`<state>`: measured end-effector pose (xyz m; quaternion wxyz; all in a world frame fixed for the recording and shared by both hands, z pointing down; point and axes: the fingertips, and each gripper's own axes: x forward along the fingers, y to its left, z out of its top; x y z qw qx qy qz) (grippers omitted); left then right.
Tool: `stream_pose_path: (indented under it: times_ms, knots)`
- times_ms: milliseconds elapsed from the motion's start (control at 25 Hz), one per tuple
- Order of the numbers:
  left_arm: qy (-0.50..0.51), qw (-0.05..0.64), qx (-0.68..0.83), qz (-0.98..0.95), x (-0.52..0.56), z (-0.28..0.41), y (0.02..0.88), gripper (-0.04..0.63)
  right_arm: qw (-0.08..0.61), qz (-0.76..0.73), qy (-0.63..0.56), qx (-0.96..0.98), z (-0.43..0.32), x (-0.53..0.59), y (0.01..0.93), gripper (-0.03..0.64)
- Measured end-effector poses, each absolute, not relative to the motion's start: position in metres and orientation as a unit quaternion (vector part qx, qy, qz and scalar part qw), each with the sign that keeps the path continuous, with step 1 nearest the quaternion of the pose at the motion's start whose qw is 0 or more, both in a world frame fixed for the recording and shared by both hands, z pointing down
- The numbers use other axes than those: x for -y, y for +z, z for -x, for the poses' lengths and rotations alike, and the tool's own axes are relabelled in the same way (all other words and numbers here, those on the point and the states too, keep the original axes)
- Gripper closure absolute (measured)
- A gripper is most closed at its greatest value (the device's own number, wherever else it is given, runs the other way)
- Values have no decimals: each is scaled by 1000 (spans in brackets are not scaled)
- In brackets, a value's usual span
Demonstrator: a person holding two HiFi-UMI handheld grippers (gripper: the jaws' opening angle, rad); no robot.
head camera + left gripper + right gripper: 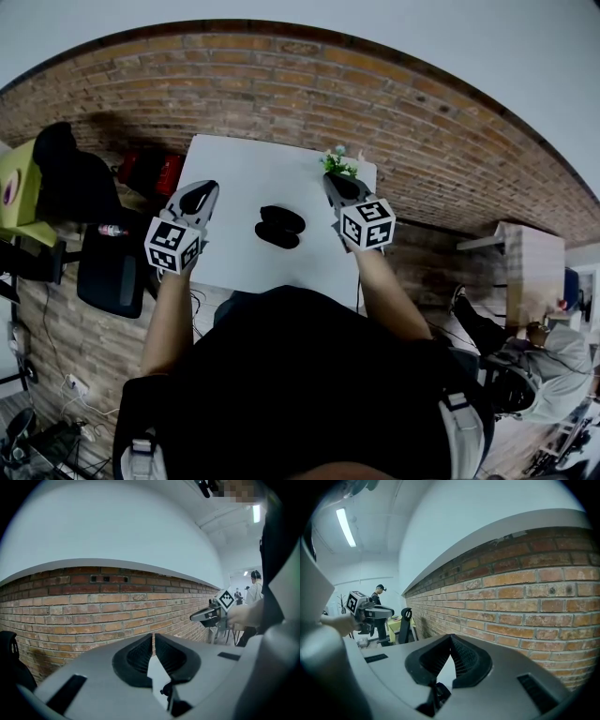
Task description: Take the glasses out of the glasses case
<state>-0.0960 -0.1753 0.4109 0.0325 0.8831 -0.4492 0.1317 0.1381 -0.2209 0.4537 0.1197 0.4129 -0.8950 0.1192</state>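
Observation:
In the head view a black glasses case (279,227) lies closed on the middle of the white table (234,169). My left gripper (201,193) hovers to the case's left and my right gripper (336,181) to its right, both apart from it. Each is shut with nothing between its pads. The left gripper view shows its own jaws (153,637) shut and aimed at the brick wall, with the right gripper (206,616) off to the side. The right gripper view shows its jaws (451,638) shut too, with the left gripper (375,613) beyond. Neither gripper view shows the case.
A small potted plant (337,163) stands at the table's far right corner, close to my right gripper. A brick wall (309,75) runs behind the table. A black office chair (105,253) and red items (150,172) stand to the left. A person (548,370) sits at the lower right.

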Motion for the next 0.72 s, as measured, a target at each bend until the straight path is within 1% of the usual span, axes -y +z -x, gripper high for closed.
stream_pose_path:
  times_ms: [720]
  knots:
    - [140, 35, 442, -885, 202, 112, 423, 571, 136, -416, 130, 890, -123, 244, 471, 601]
